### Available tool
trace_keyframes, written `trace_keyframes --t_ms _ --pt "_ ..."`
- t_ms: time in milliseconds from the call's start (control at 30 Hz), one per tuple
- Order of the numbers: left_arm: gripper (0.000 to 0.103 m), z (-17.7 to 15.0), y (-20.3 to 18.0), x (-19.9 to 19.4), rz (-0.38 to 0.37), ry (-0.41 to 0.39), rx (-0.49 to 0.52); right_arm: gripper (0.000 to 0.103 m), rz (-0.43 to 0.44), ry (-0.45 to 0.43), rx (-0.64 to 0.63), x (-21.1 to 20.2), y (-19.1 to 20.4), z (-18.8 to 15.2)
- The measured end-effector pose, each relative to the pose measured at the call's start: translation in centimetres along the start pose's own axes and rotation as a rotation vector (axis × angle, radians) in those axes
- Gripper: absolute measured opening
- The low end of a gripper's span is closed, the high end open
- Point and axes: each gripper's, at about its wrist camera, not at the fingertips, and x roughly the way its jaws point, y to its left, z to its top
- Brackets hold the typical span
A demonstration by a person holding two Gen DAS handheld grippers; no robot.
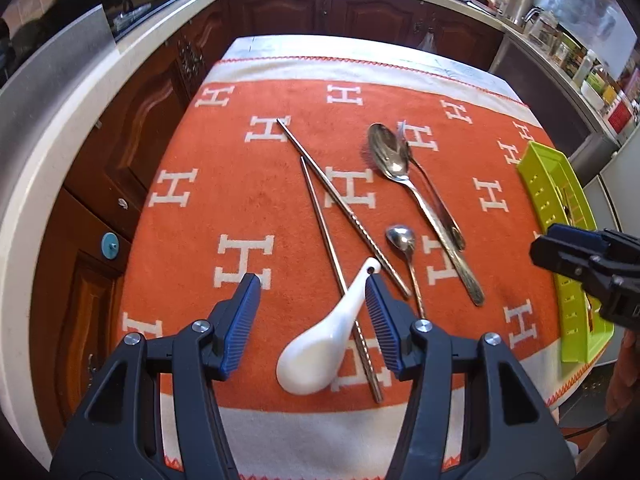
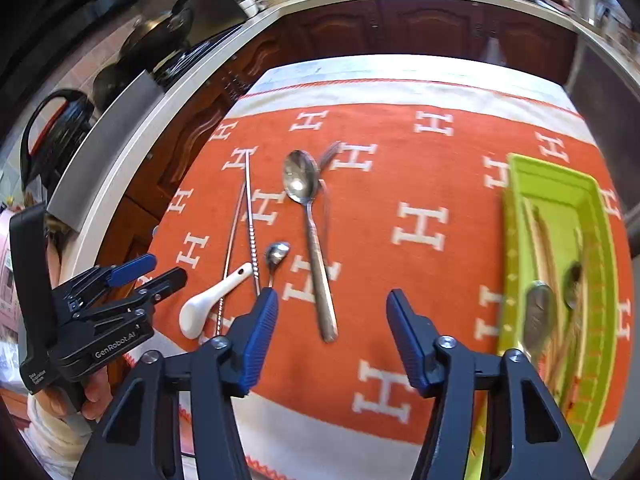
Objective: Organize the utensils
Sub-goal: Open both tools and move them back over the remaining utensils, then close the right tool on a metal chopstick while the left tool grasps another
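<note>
Reaching for the white ceramic spoon (image 1: 320, 340).

Left gripper (image 1: 312, 312) wide open, empty, hovering over spoon lying across chopsticks (image 1: 336, 216) on orange cloth (image 1: 240, 200); best lowered squarely, pinching handle only. Right gripper (image 2: 332, 332) open, empty, beside green tray (image 2: 560, 208).

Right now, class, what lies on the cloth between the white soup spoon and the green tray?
The left wrist view shows, between the white soup spoon and the green tray, two metal chopsticks, a small teaspoon and a large spoon.
</note>
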Motion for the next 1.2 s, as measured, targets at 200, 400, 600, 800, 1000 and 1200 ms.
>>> trace_keyframes --t_ms 200,400,600,800,1000,1200 --pt "0.048 1.7 1.0 3.2 -0.049 0.049 -0.050 0.034 0.048 0.039 -0.052 4.1 1.7 2.2" --pt "0.028 3.4 0.7 6.1 -0.073 0.100 -0.058 0.031 0.079 0.059 -0.091 7.3 3.3 4.5" --pt "0.024 4.0 0.3 8.4 -0.055 0.149 -0.059 0.029 0.090 0.080 -0.124 9.8 4.4 5.9" --pt "0.004 4.4 0.3 8.8 -0.017 0.118 -0.040 0.029 0.103 0.104 -0.129 11.6 4.8 6.2" --pt "0.003 5.1 3.1 9.0 -0.025 0.081 -0.150 0.029 0.134 0.128 -0.148 13.2 5.7 6.5" --pt "0.003 5.9 5.1 8.6 -0.026 0.049 -0.208 0.022 0.117 0.135 -0.201 15.1 8.0 6.8"
